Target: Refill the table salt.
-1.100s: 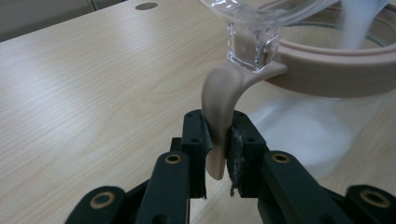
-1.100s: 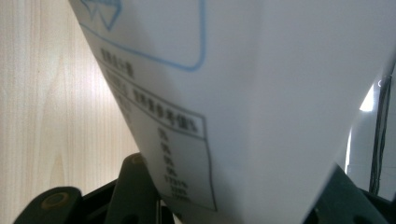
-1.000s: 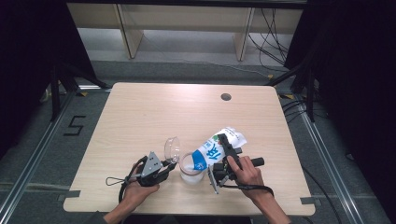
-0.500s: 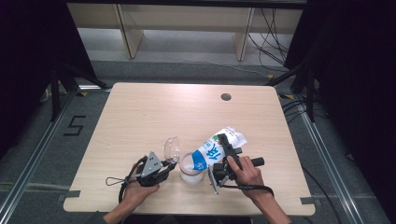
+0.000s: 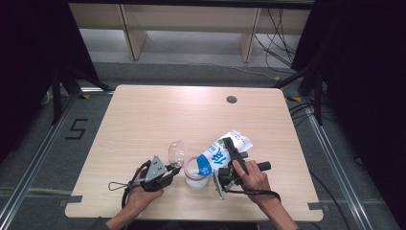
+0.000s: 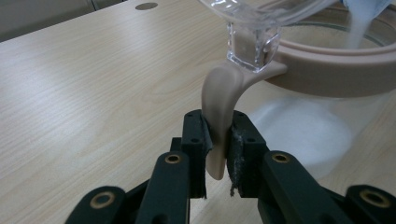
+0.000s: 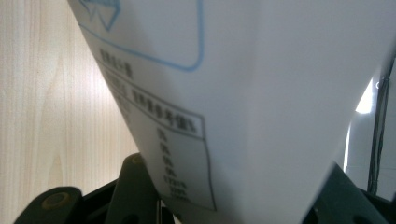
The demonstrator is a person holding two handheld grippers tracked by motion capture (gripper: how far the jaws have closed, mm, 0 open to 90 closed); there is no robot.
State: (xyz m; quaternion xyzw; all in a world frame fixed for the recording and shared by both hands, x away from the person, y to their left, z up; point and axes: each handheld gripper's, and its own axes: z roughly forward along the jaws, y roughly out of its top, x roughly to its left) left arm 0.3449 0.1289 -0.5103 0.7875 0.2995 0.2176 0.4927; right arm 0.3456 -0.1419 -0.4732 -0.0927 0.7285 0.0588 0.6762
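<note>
A white bag with blue print (image 5: 221, 154) lies tilted, mouth down, over a clear jar (image 5: 196, 176) holding white contents, near the table's front edge. My right gripper (image 5: 229, 162) is shut on the bag (image 7: 243, 93), whose printed side passes between the black jaws of the right gripper (image 7: 238, 198). A white stream (image 6: 362, 21) falls into the jar inside its beige rim (image 6: 327, 79). My left gripper (image 6: 218, 135) is shut on the rim's beige tab (image 6: 219, 100). The jar's clear lid (image 5: 176, 152) stands open beside the left gripper (image 5: 170, 169).
The pale wooden table (image 5: 143, 120) has a small dark round hole (image 5: 231, 99) at the back right. Cables trail from both grippers toward the front edge. Dark floor and metal rails surround the table.
</note>
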